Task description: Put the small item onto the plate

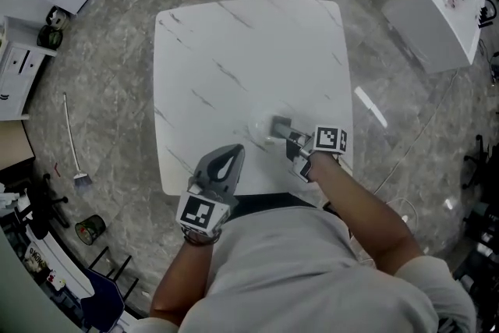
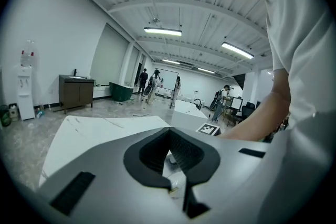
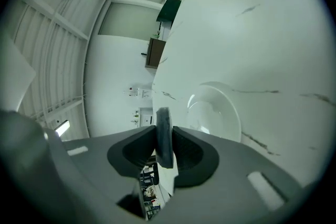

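White marble-patterned table (image 1: 234, 43) carries a white plate (image 1: 260, 133) near our front edge, and we see the right gripper (image 1: 285, 133) reaching over the plate's right side with its jaws clamped on the small item (image 1: 279, 123), a flat dark grey piece held on edge. From the right gripper view, that item (image 3: 164, 144) sits pinched between the two dark pads, with the plate's (image 3: 223, 113) bowl just beyond it; we cannot tell whether it touches the plate. Our left gripper (image 1: 234, 154) rests at the table's near edge, jaws together and holding nothing.
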Motion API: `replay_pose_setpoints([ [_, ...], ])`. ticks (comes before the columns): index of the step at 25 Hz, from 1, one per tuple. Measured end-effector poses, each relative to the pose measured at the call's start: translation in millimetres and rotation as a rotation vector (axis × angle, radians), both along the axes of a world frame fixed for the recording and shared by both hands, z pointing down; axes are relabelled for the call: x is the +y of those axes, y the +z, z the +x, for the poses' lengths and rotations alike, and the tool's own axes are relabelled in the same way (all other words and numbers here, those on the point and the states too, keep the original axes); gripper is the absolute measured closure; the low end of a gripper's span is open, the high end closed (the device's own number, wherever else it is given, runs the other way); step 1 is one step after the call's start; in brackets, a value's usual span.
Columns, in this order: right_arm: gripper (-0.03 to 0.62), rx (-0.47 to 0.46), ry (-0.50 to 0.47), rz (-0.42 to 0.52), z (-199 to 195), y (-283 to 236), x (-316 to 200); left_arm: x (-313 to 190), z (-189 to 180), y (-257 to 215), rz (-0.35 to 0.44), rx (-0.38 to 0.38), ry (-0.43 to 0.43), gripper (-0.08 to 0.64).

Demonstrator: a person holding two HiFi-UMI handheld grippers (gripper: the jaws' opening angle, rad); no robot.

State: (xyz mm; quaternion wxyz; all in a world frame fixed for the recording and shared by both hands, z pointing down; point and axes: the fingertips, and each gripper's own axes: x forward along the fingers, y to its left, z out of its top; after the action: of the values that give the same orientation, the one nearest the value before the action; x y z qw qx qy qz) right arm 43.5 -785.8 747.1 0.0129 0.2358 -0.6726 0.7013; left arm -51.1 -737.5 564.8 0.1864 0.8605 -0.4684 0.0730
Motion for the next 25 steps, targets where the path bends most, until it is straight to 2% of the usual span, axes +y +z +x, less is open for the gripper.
replay_pose_setpoints([
  [2, 0.494, 0.022, -0.011, -0.013, -6.5, 15.3, -1.6, -2.9, -4.0, 10.3, -0.026, -0.009, 0.014, 0.554],
  [7, 0.494, 0.078, -0.033, -0.048, -16.3, 42.1, -5.7, -14.1, -22.7, 31.8, -0.059, 0.013, -0.022, 0.554],
  [16, 0.488, 0.177, -0.072, -0.065, -20.5, 57.8, -6.7, -25.9, -34.0, 39.7, -0.085, 0.029, 0.010, 0.554],
  [21, 0.466, 0.282, -0.133, -0.033, -17.2, 65.7, -7.5, -26.0, -37.1, 44.6, -0.088, 0.041, 0.002, 0.554],
  [25, 0.433, 0.404, -0.228, 0.028, -16.6, 65.4, -1.8, -20.3, -37.9, 42.7, -0.096, 0.040, 0.001, 0.554],
])
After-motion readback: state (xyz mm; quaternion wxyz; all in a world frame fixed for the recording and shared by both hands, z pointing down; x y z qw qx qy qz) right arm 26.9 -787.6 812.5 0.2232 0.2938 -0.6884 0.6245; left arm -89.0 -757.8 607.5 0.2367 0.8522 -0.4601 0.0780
